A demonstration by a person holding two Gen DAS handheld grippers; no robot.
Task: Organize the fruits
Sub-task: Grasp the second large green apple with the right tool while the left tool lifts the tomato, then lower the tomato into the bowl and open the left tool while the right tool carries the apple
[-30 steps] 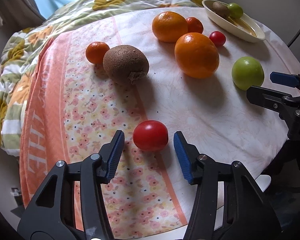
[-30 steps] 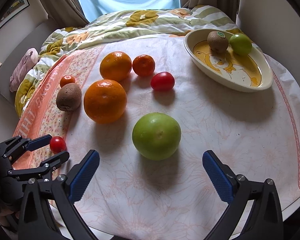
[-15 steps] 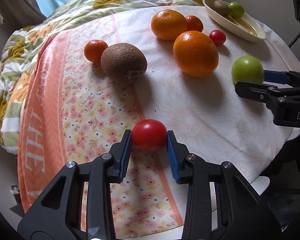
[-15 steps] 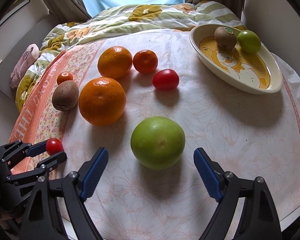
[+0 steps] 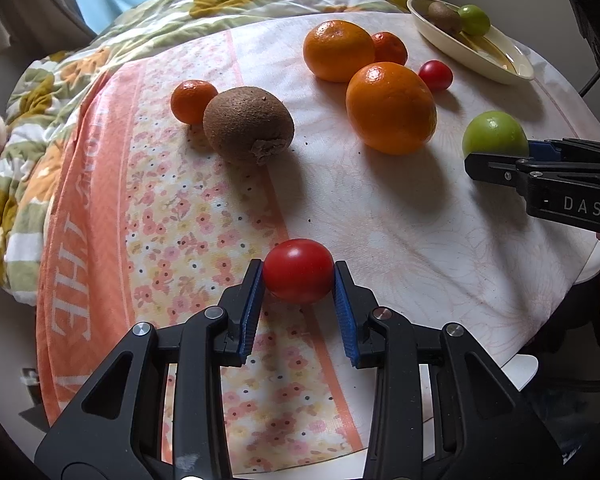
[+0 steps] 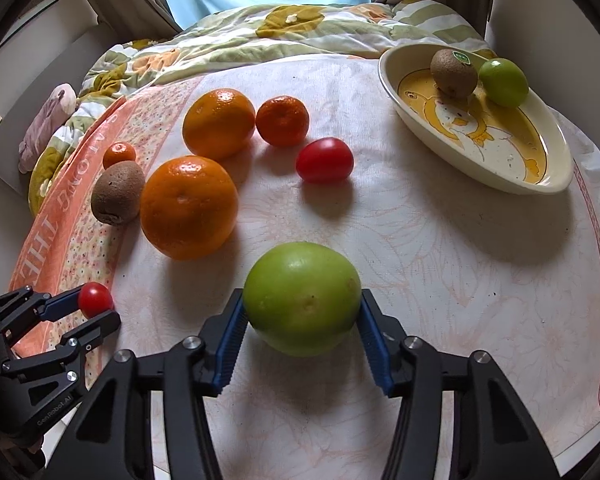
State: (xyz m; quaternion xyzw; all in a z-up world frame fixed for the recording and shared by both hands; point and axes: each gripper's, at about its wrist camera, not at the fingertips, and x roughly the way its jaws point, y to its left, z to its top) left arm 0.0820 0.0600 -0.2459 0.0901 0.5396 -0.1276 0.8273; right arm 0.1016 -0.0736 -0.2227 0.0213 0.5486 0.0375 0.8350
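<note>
Left wrist: my left gripper point(image 5: 299, 286) is clamped on the cherry tomato point(image 5: 299, 271), low over the floral cloth point(image 5: 172, 216). The right gripper is cut off at the frame edge.

Right wrist: my right gripper point(image 6: 302, 322) has just been closing, pads now against the green fruit point(image 6: 302, 309) on the cloth; its underside is hidden. Dish point(image 6: 556, 184) sits far right.

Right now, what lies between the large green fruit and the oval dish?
Only bare tablecloth lies between the large green fruit and the oval dish, seen in the right wrist view.
</note>
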